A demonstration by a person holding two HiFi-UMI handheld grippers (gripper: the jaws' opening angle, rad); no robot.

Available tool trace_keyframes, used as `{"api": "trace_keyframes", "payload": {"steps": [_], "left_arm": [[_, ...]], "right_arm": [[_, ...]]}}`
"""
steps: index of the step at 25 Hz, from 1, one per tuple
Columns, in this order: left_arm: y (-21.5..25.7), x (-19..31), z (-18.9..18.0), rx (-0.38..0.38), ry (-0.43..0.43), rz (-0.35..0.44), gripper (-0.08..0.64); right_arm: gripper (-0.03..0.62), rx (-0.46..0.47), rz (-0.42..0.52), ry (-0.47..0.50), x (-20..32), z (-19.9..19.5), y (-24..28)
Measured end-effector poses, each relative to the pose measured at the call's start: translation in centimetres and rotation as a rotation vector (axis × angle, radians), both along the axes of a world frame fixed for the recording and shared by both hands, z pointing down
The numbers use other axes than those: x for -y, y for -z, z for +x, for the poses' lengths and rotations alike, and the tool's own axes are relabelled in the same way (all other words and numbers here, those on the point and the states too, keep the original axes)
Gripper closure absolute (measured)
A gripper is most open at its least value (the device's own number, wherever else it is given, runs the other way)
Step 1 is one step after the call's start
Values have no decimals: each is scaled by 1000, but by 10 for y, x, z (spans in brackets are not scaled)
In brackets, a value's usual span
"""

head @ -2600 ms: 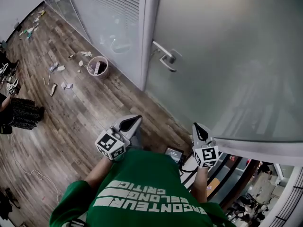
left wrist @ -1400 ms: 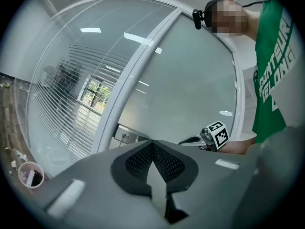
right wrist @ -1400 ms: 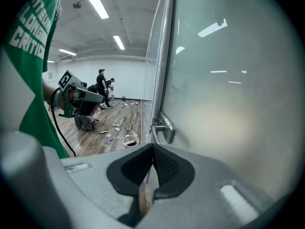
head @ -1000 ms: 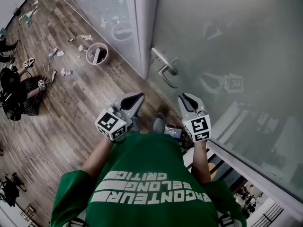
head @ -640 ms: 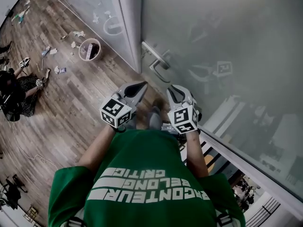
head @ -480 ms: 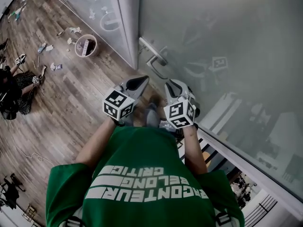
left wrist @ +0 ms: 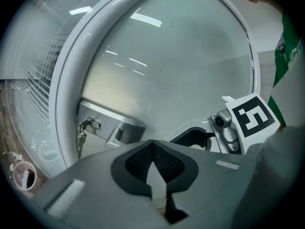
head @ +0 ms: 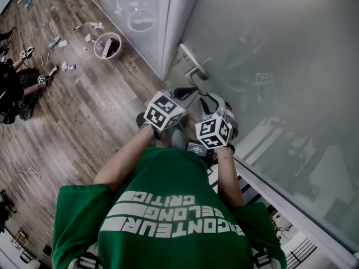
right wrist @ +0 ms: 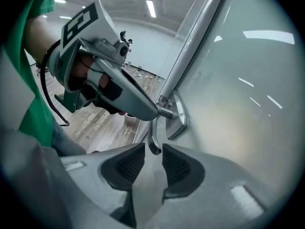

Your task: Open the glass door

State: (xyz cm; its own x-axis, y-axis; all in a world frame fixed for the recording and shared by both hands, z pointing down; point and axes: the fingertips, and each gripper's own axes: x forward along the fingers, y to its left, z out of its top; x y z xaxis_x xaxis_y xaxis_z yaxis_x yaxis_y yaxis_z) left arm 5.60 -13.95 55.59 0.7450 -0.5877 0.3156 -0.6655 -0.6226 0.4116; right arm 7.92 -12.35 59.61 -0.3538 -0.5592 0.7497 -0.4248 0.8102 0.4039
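Note:
The frosted glass door [head: 275, 49] carries a metal lever handle [head: 193, 72] on a plate beside the white frame post [head: 174, 21]. My left gripper [head: 188, 92] is shut, and its tip lies against the handle's neck [right wrist: 164, 112]. In the left gripper view its jaws [left wrist: 152, 144] meet with nothing between them, and the lock plate [left wrist: 114, 125] with hanging keys [left wrist: 81, 136] shows beyond. My right gripper [right wrist: 152, 152] has just been opening. The handle's drooping end [right wrist: 153, 140] hangs between its pads with a gap on each side.
A round bin [head: 107, 45] and scraps of litter [head: 66, 66] lie on the wooden floor [head: 84, 122] at the left. A person [head: 11, 91] sits at the far left edge. A glass wall with blinds [head: 129, 4] runs left of the post.
My left gripper has swung right and forward, up to the door handle. The right gripper has sunk a little and stays just below the handle.

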Motion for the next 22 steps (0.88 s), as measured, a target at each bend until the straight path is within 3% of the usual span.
{"api": "trace_keyframes", "payload": {"steps": [7, 22], "left_arm": [[-6, -3, 4, 12, -56, -27, 543], [-22, 4, 13, 5, -98, -54, 543]], "right_arm": [[518, -55, 13, 7, 5, -5, -2], [528, -64, -96, -16, 9, -3, -19]]}}
